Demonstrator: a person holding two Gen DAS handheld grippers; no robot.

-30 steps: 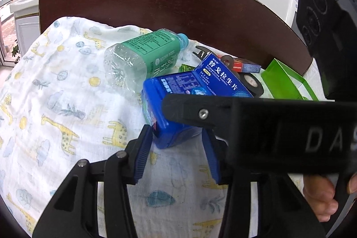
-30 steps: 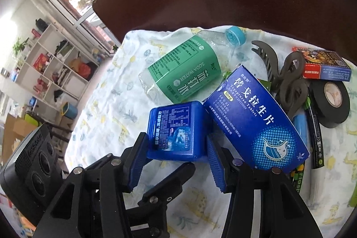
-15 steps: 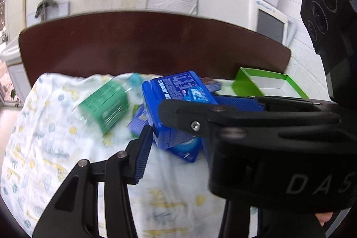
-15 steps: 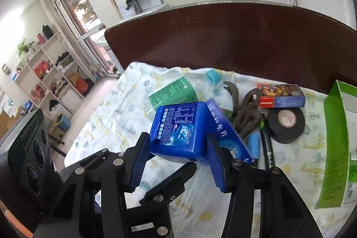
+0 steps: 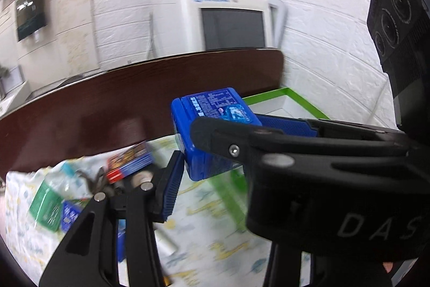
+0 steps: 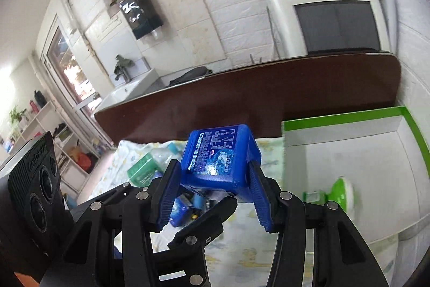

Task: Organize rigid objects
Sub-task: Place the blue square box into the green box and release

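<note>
My right gripper (image 6: 215, 192) is shut on a blue plastic gum box (image 6: 219, 160) and holds it in the air above the patterned cloth (image 6: 242, 241). The same box (image 5: 212, 131) shows in the left wrist view, with the right gripper's black body across the frame. Only one blue pad (image 5: 169, 187) of my left gripper shows, next to the box; the other is hidden. A green-edged white box (image 6: 349, 166) lies open at the right, with a green and white item (image 6: 341, 191) inside.
On the cloth at the left lie a green-labelled bottle (image 5: 45, 203), a red and blue carton (image 5: 129, 163), a dark hair clip (image 5: 91, 179) and a blue medicine box (image 6: 182, 209). A dark wooden headboard (image 6: 268, 101) runs behind. A white appliance (image 6: 330, 20) stands beyond.
The right gripper has lifted the blue gum box off the cloth and carried it up and to the right, toward the green-edged box. Both cameras now tilt upward.
</note>
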